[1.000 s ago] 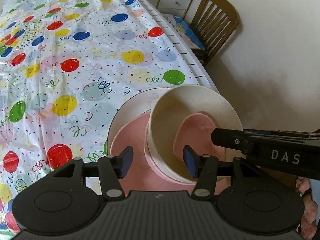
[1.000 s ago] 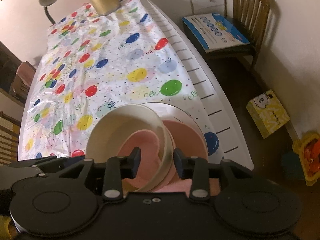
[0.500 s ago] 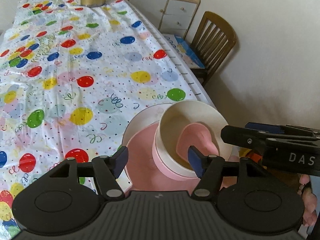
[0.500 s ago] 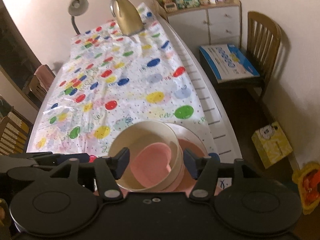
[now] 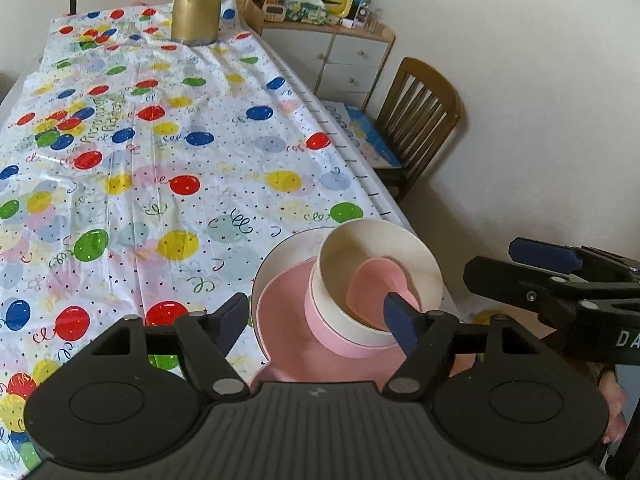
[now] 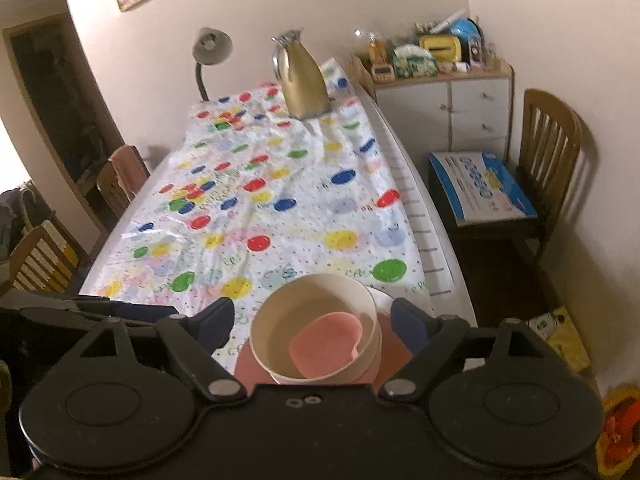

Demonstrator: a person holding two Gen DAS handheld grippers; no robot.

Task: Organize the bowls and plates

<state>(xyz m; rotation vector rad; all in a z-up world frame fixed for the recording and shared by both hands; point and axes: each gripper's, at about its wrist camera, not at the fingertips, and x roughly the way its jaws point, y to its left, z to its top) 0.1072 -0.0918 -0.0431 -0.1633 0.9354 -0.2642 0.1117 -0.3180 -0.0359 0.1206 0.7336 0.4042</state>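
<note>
The stack, a cream round bowl [image 5: 380,280] nested on a pink plate [image 5: 288,320], sat at the desk's [image 5: 160,160] near right edge. Both the left tongs [image 5: 316,320] and right tongs [image 6: 312,324] were opening, empty, clear of it; balloon-print cloth beyond lay bare.

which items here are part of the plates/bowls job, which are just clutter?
Job:
- round white plate
- pink plate
- pink bowl
- cream bowl
- small pink heart-shaped dish

Clutter:
- gold metal jug
- grey desk lamp
- wooden chair
</note>
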